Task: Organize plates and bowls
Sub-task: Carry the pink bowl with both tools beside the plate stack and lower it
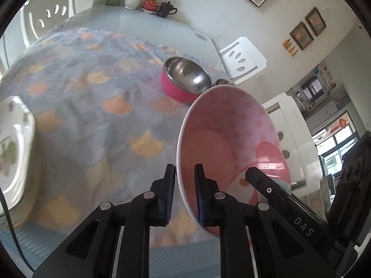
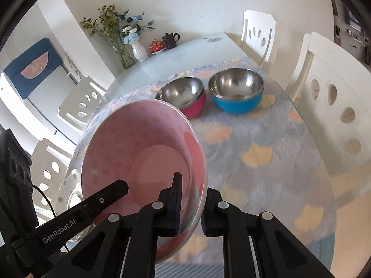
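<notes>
A pink polka-dot bowl (image 1: 234, 139) is held up above the table, tilted on edge. My left gripper (image 1: 184, 192) is shut on its left rim, and my right gripper (image 2: 191, 205) is shut on its right rim; the bowl (image 2: 139, 148) fills the left of the right wrist view. Each gripper's finger reaches into the other's view inside the bowl. A steel bowl with a pink outside (image 1: 183, 78) (image 2: 183, 95) and a steel bowl with a blue outside (image 2: 236, 90) stand side by side farther back. A stack of white floral plates (image 1: 14, 153) lies at the left.
The table has a blue-grey cloth with orange fans (image 1: 92, 106). White chairs (image 2: 334, 106) stand around it. At the far end stand a white vase with flowers (image 2: 139, 51), a red lidded cup (image 2: 156, 45) and a dark mug (image 2: 170, 39).
</notes>
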{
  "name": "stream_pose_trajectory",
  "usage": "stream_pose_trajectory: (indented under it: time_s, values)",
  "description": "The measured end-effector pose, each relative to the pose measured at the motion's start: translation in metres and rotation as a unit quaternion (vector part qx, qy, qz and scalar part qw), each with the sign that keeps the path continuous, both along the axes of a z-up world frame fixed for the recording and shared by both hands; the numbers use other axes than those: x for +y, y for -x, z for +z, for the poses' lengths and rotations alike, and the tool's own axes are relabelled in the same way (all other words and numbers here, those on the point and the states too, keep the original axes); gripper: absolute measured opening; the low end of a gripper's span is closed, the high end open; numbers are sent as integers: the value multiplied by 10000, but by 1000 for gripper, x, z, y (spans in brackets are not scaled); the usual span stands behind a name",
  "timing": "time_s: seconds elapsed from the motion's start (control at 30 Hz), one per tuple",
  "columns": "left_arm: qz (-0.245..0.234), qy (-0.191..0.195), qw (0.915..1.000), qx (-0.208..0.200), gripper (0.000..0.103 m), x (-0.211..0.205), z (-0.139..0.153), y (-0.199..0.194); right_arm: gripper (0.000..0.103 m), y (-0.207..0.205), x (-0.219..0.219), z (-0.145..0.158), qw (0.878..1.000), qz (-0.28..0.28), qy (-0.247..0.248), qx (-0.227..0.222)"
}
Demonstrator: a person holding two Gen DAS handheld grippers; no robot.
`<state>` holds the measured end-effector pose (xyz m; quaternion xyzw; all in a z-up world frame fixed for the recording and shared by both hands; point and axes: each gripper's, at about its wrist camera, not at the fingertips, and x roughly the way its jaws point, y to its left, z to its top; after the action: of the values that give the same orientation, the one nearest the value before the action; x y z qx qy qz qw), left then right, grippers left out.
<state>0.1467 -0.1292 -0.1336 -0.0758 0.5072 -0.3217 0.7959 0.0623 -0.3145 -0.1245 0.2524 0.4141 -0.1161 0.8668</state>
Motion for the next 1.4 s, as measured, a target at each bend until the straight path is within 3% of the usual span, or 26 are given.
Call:
stream_pose_trajectory:
  time_s: [0.2, 0.47, 0.63, 0.93, 1.4]
  values:
    - [14, -176, 9998, 57, 13, 28, -5, 6, 13, 10, 34, -1, 9998, -5, -112, 183]
    - [-13, -581, 9973, 449, 13, 33, -57, -11, 14, -9, 48, -55, 9952, -7, -399, 892]
    - [54, -563, 9968, 558, 13, 34, -72, -23, 16, -25, 49, -76, 9921, 182, -417, 1166]
    - [38, -578, 9962, 651, 13, 30, -83, -32, 16, -37, 44, -81, 9930, 115, -410, 1099]
    - [131, -390, 9972, 619, 16, 52, -68, -30, 16, -27, 45, -66, 9950, 61, -326, 939]
